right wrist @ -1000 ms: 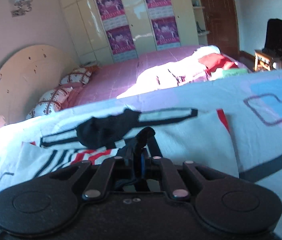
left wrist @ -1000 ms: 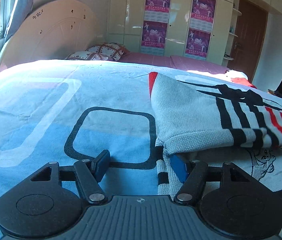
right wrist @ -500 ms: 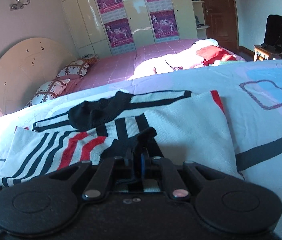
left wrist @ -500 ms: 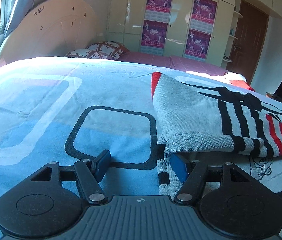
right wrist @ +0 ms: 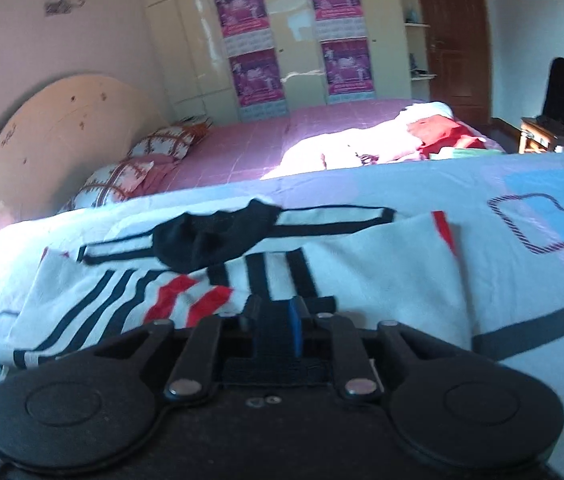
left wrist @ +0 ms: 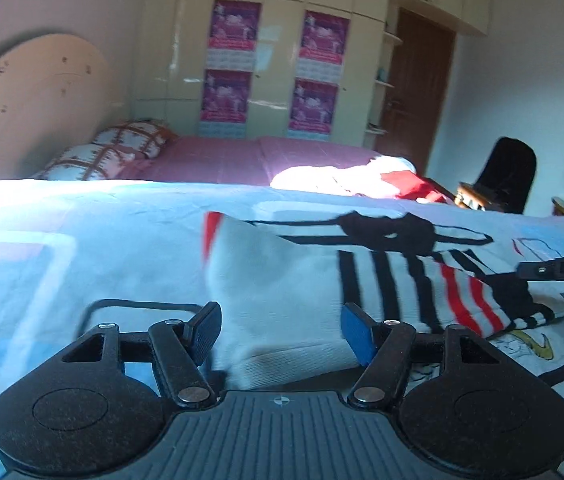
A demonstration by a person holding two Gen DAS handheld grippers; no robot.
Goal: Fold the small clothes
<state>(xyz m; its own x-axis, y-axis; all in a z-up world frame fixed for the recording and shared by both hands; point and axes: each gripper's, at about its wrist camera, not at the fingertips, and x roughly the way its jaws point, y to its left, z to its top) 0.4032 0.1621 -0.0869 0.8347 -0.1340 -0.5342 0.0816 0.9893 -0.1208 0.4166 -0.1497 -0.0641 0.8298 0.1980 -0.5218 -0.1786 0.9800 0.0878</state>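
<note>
Left wrist view: at the bottom of the frame the left hand-held gripper [left wrist: 278,330] is standing wide open, its pads clear of the cloth, with the near folded edge of the striped knit sweater [left wrist: 290,280] lying between and just beyond them. The sweater is lying on the blue-and-white bedspread [left wrist: 62,248], filling the centre and right of the frame. At the lower middle of the right wrist view, the right hand-held gripper [right wrist: 278,322] is opening its jaws from a narrow gap; dark cloth is sitting at the pads, but whether they are still pinching it is hard to tell. Further up, a black garment [right wrist: 218,236] is resting on the sweater's far part. Beyond, in the upper half, a pink bed [right wrist: 282,140] and a postered wardrobe [right wrist: 294,36] are showing.

The fold is looking laid, and the release is probably the step in hand. Doing it well is meaning letting the cloth slip free before lifting, pulling each hand-held gripper back low along the bedspread so no edge is dragged, then checking that the folded edges are lying square.
</note>
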